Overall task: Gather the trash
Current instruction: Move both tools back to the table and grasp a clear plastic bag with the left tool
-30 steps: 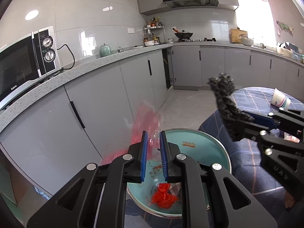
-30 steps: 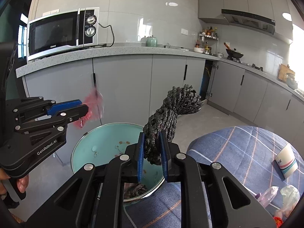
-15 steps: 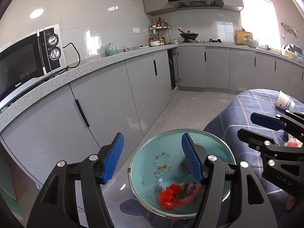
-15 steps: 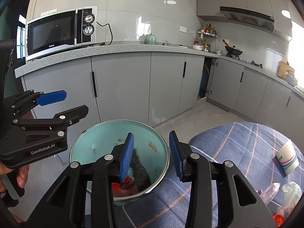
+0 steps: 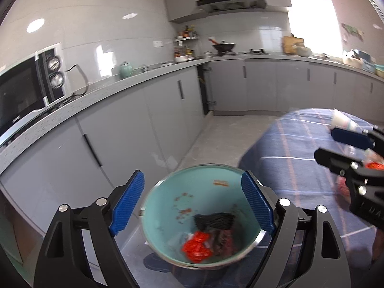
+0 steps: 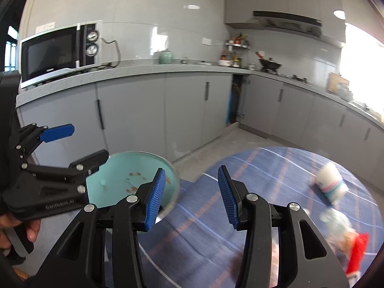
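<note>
On my left, the left hand-held gripper (image 5: 192,201) stands spread wide with nothing between its blue pads (image 5: 128,204); its jaws have just been opening. Directly below and beyond that gap sits the teal trash bin (image 5: 168,199), its round mouth facing up towards me. In its bottom I see the black mesh wad (image 5: 214,219), its long axis running left to right across the bin, and just in front of it the red wrapper (image 5: 196,249), crumpled with no clear direction. Darker scraps beside them are too blurred for me to name. The bin's near rim is cut off behind the gripper's frame.

Moving right, the right hand-held gripper (image 6: 192,196) is also parted and empty, its jaws having just been opening, though less wide than the left. It hangs over the blue plaid surface (image 6: 264,168), with the bin just to its left; part of the bin is hidden by the left gripper's arm and the right gripper's left finger.

Farther right on the surface, a paper cup (image 6: 330,183) lies on its side, well apart from the gripper; motion blur stops me telling which way its mouth points. Nearer, at the right edge, lie a clear crumpled bag (image 6: 336,223) and a red packet (image 6: 357,249), both smeared and partly cut off by the frame's rim.
</note>
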A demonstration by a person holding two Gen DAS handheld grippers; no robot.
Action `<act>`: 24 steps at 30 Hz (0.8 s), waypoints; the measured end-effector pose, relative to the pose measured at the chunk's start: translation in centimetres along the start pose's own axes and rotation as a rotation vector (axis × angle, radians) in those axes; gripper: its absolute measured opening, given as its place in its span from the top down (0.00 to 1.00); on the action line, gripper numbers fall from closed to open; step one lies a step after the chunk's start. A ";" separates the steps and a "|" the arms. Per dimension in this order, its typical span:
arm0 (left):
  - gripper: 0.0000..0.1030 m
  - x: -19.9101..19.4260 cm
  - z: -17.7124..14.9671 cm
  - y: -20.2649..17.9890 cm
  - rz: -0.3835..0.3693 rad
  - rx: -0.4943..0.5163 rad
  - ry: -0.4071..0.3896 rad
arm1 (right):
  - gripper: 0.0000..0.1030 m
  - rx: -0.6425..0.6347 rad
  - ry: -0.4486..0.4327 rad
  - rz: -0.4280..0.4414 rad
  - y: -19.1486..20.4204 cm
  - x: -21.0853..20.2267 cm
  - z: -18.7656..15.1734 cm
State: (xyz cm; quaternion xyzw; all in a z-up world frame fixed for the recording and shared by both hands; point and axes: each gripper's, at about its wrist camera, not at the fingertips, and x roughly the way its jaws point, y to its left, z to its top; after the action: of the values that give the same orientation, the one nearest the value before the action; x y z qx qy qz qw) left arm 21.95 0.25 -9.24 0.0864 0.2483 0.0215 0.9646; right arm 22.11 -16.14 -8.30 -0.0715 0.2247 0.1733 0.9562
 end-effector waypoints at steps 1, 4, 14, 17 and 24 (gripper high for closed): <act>0.19 -0.4 0.0 -1.1 -0.016 0.018 -0.003 | 0.55 0.009 -0.001 -0.009 -0.6 -0.7 -0.2; 0.17 -1.2 -0.1 -4.1 -0.064 0.062 -0.009 | 0.53 0.026 0.001 -0.062 -2.8 -3.4 -1.4; 0.15 -3.0 -0.2 -12.7 -0.205 0.147 -0.014 | 0.47 0.137 0.033 -0.266 -11.5 -10.3 -7.1; 0.13 -3.5 -0.3 -14.8 -0.232 0.161 -0.016 | 0.46 0.163 0.050 -0.309 -13.1 -11.5 -8.7; 0.11 -4.6 -1.2 -19.6 -0.283 0.209 0.000 | 0.41 0.192 0.064 -0.375 -15.2 -13.8 -11.6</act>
State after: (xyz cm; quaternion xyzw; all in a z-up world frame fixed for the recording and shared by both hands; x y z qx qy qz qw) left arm 17.34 -19.19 -11.58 0.1505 0.2587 -0.1407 0.9437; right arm 11.41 -36.88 -11.46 -0.0262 0.2534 -0.0323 0.9665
